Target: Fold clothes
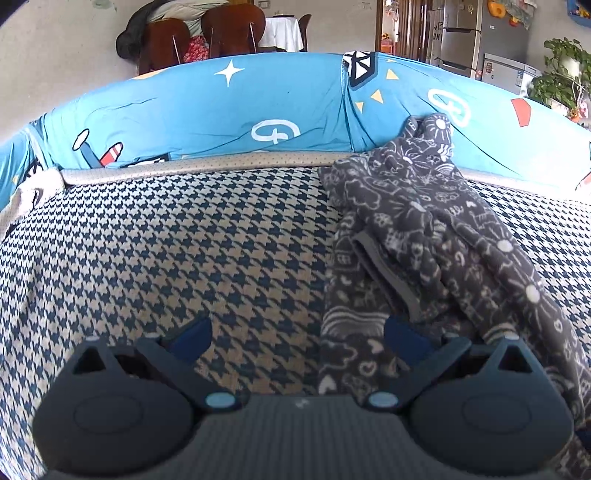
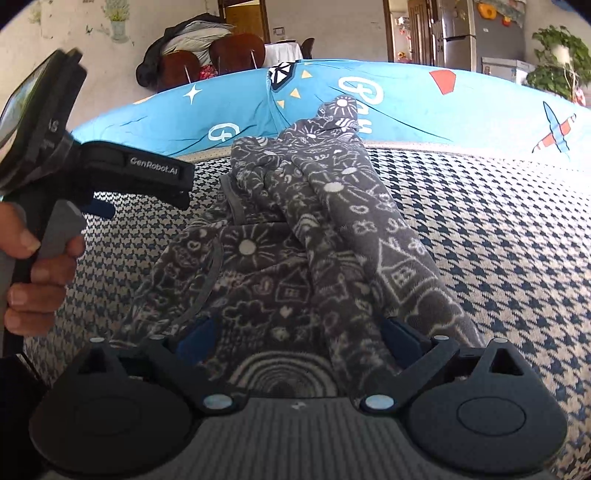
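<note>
Lying crumpled on the houndstooth cushion (image 1: 166, 240), the grey patterned garment (image 2: 295, 266) reaches the blue backrest (image 1: 221, 107); the left gripper (image 1: 297, 334) and right gripper (image 2: 297, 332) hover spread wide, holding nothing.

A lived-in home is indicated by a sofa seat in houndstooth cover (image 1: 147, 236) backed by a blue cartoon-print sheet (image 1: 221, 110), with wooden chairs (image 2: 236, 51), a cloth-draped table (image 1: 282, 33), a steel fridge (image 2: 476, 33) and a leafy houseplant (image 2: 554, 62) seen behind.
</note>
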Demonstrator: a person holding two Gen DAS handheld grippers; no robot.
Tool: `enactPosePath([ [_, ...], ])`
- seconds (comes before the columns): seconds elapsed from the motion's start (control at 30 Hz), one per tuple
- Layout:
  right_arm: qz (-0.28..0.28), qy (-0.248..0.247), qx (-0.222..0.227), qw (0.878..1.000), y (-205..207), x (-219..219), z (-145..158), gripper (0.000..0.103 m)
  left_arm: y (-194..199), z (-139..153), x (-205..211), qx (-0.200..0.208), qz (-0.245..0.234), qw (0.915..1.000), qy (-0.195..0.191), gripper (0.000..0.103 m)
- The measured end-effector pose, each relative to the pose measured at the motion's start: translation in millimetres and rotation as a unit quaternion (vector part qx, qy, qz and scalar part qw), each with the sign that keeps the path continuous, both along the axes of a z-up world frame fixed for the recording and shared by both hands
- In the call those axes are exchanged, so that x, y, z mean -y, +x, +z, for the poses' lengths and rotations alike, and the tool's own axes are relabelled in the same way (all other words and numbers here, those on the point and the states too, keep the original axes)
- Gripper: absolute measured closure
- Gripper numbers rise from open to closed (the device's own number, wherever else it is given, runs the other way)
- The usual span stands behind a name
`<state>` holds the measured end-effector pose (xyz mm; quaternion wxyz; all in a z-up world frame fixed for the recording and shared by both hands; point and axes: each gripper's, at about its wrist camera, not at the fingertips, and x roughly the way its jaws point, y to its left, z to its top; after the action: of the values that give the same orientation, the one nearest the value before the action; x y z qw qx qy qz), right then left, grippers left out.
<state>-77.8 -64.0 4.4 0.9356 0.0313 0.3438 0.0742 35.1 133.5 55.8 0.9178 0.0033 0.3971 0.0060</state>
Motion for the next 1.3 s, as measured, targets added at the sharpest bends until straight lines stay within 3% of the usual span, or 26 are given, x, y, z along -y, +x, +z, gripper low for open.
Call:
enactPosePath([
  [0.27,0.009,-0.003,-0.015,1.000,-6,-2,-1,0.005,-14,-6,-2,0.001,0.004,0.9999,0.009,0.000],
  [0.43,0.006,0.002,-0.012,1.000,-8,-1,-1,0.005,-18,-9,-7,-0.007,0.017,0.9998,-0.004,0.000],
  [0.83,-0.006,0.032,0.002,0.999,-12,5,-1,0.005,-21,-16,1,-0.009,0.007,0.9998,0.017,0.000],
  [1.1,-0.004,0.024,-0.002,1.000,-12,3,0,0.005,-22,-18,1,-0.010,0.008,0.9998,0.017,0.000],
  [1.3,-0.007,0.028,0.004,1.000,-14,1,-2,0.000,-22,-20,-3,-0.013,0.013,0.9997,0.018,0.000],
])
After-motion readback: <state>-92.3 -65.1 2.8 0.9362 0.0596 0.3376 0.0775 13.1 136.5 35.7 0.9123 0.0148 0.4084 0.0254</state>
